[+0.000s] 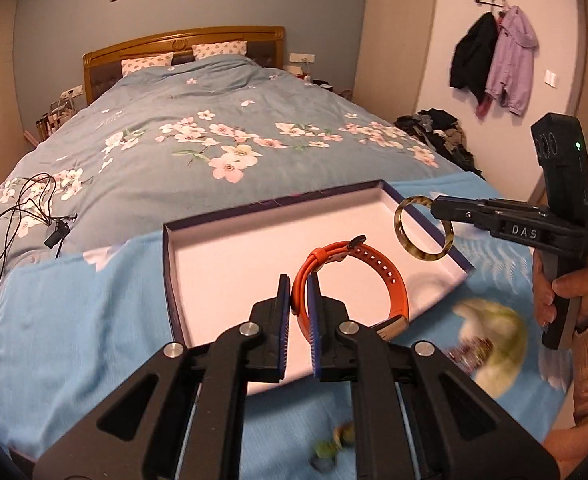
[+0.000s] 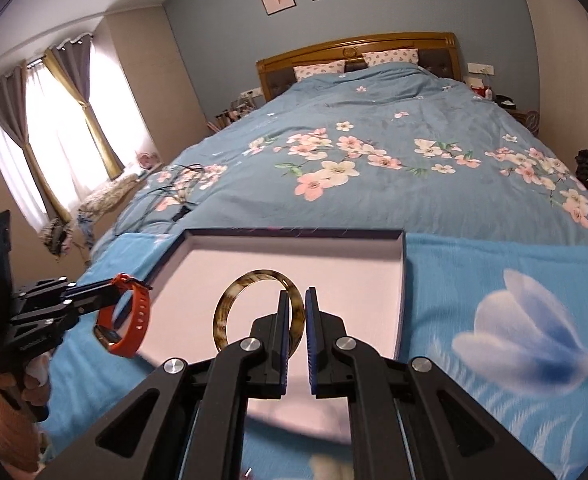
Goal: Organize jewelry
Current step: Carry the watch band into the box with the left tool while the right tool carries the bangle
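Both jaws pinching, orange silicone watch band (image 1: 349, 284) and mottled tortoiseshell bangle (image 2: 254, 308) hanging above shallow white-lined box (image 1: 254, 216), bangle nearer far-right corner.

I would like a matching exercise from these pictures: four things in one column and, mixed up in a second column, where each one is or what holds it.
Things
1. orange watch band
2. tortoiseshell bangle
3. open box
4. black cable

Places or states
A. lying on the flowered quilt, away from the box
B. gripped by the right claw
C. resting on the light blue cloth
D. gripped by the left claw

Pairs: 1-D, 2-B, 3-C, 4-A
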Demonstrator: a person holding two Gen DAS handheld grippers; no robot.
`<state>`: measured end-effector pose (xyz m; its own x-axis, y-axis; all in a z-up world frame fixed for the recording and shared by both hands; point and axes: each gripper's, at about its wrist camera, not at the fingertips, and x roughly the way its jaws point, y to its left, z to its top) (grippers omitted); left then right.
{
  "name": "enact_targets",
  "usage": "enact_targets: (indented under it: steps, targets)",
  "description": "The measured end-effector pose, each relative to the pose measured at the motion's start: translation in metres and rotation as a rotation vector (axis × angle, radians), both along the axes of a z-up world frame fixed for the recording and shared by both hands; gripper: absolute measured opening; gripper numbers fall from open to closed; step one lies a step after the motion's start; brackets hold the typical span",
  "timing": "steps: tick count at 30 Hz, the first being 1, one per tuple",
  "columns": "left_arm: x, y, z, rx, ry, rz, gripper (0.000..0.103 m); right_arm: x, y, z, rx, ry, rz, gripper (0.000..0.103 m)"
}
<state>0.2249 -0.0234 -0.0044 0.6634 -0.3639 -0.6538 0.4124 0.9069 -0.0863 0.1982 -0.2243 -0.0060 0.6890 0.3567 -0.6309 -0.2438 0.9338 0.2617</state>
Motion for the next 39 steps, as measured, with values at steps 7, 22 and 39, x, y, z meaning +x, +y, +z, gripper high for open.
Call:
enact_targets:
  steps: [7,22,39]
  targets:
    - [0.061,-0.004,-0.017,0.002,0.055,0.023,0.009,0.046,0.007,-0.021,-0.018,0.063,-0.026,0.006]
    - [0.144,-0.019,-0.061,0.076,0.186,0.085,0.009,0.099,0.015,-0.046,-0.057,0.186,-0.074,0.006]
    - [0.124,-0.004,-0.051,0.052,0.104,0.133,0.037,0.064,0.011,-0.035,-0.037,0.121,-0.056,0.035]
